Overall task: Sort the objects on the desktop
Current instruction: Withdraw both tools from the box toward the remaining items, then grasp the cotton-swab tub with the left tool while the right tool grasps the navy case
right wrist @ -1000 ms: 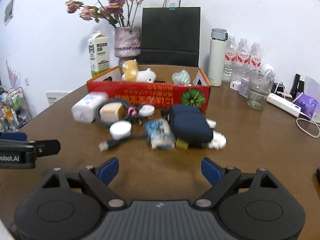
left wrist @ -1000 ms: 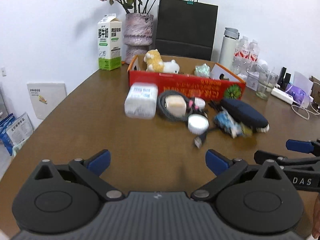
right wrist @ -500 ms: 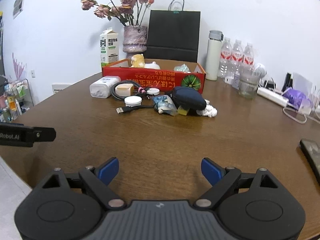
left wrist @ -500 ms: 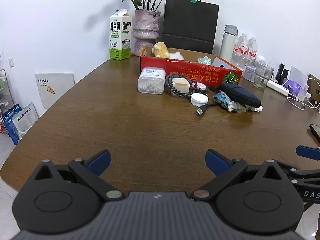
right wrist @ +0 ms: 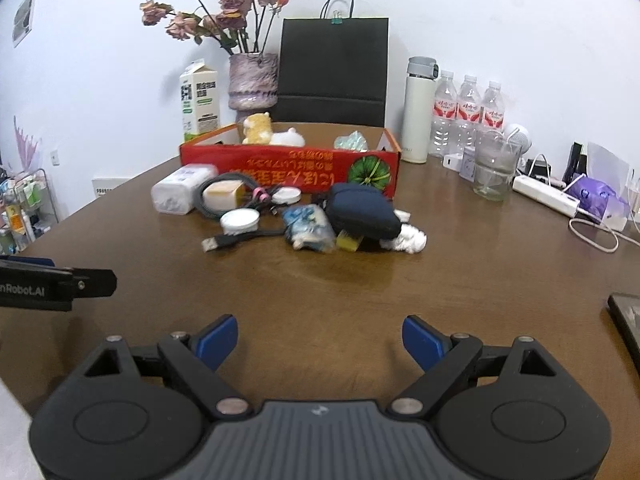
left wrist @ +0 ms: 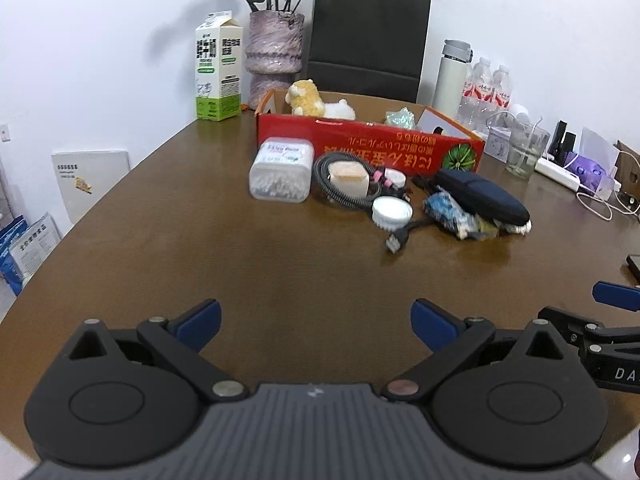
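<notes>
With both the left gripper (left wrist: 316, 322) and the right gripper (right wrist: 320, 338) spread wide and empty, the near white round tin (right wrist: 240, 221) is best approached first, then carried to the red box (right wrist: 288, 170) behind.

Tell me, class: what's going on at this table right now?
A person holds a gripper in each hand above a brown table, sorting desktop clutter. Both the left gripper and the right gripper are open and empty, short of the pile. Loose items lie in front of the red box: a swab tub, a cable, a round tin and a navy pouch. Plush toys already sit in the box.
</notes>
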Motion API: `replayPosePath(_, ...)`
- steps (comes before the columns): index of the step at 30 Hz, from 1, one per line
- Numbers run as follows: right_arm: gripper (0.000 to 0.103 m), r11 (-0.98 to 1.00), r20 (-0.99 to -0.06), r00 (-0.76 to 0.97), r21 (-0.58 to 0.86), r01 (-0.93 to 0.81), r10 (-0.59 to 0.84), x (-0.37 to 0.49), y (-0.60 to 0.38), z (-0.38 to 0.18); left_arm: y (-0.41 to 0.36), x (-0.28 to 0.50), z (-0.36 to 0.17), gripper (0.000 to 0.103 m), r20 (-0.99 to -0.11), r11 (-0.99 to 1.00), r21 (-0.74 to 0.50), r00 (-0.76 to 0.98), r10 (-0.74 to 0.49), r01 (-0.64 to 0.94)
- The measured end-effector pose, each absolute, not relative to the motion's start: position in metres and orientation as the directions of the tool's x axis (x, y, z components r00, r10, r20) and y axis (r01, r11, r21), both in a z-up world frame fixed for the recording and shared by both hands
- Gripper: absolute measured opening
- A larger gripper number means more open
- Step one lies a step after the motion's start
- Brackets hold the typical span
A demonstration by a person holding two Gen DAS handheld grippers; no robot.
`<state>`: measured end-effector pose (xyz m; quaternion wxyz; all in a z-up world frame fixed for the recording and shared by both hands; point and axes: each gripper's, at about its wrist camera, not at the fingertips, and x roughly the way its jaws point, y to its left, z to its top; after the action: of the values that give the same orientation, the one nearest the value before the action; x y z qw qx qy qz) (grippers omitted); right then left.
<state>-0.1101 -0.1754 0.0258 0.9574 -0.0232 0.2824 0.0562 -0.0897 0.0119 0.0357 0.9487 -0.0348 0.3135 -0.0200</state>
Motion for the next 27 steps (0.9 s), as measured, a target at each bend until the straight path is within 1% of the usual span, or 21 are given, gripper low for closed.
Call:
replayPosePath(6,0.089,0.995,-0.520,0.851,-0.025,-0.099,0.072,-0.078,-0.182,0.032,0.016,-0.052,0.048,0.103,-0.556,0.998,-0.066,0.830,-0.050,0.016)
replayPosePath(10,0.089,0.994,-0.494,0.866,-0.030,-0.104,0.076,-0.053,-0.184,0.039,0.022,-0.019,0.053,0.103,-0.548,0.998,-0.059,0.835,-0.039,0.008)
replayPosePath(13,0.089,0.993,-0.485,0.871,-0.039,-0.107,0.075,-0.029,-0.184,0.044,0.027,0.008,0.057,0.103,-0.541,0.997,-0.069,0.839,-0.057,0.022)
replayPosePath(18,0.088,0.994,-0.485,0.869,0.006,-0.109,0.098,0.014,-0.190,0.048,0.041,0.063,0.058,0.103,-0.570,0.995,-0.102,0.819,-0.071,0.016)
replayPosePath(21,0.086,0.992,-0.503,0.855,0.048,-0.113,0.122,0.037,-0.193,0.045,0.049,0.090,0.055,0.097,-0.584,0.995,-0.095,0.810,-0.049,-0.008)
replayPosePath(27,0.081,0.992,-0.548,0.826,0.075,-0.103,0.128,0.068,-0.194,0.031,0.053,0.125,0.039,0.091,-0.617,0.997,-0.076,0.786,-0.036,-0.014)
